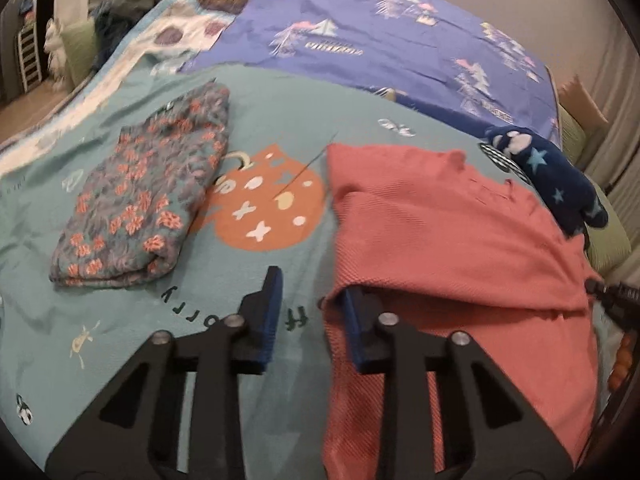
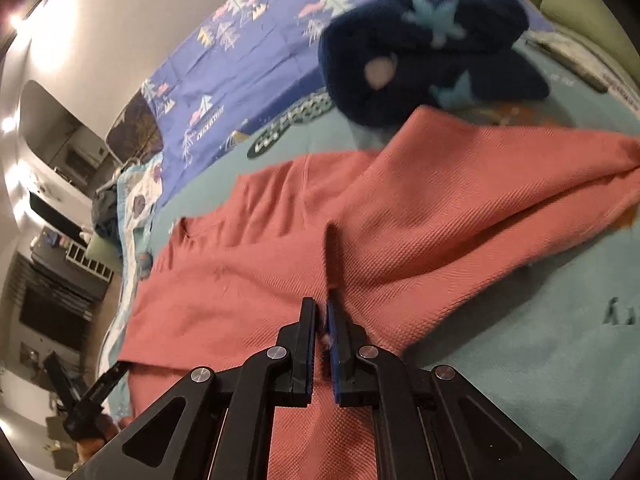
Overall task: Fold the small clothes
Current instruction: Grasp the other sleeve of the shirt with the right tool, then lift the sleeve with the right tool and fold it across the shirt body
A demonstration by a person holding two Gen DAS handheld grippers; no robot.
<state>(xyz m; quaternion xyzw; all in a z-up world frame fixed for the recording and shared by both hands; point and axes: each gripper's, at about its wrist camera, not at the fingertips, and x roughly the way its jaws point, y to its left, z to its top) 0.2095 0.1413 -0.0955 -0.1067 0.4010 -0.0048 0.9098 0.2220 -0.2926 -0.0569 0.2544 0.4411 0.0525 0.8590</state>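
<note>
A coral-pink knit garment [image 1: 452, 240] lies spread on the teal bedspread [image 1: 240, 92], partly folded over itself. My left gripper [image 1: 310, 292] is open at its left edge; the right finger [image 1: 356, 328] is tucked under a fold of the fabric, the left finger [image 1: 268, 312] rests on the bedspread. In the right wrist view the same garment [image 2: 320, 220] fills the middle. My right gripper [image 2: 320, 312] is shut on a pinch of its fabric.
A folded floral garment [image 1: 148, 192] lies at the left on the bedspread. A dark blue star-patterned fleece item [image 1: 560, 176] lies beyond the pink garment; it also shows in the right wrist view [image 2: 424, 56]. A purple tree-print sheet [image 1: 380, 36] covers the far bed.
</note>
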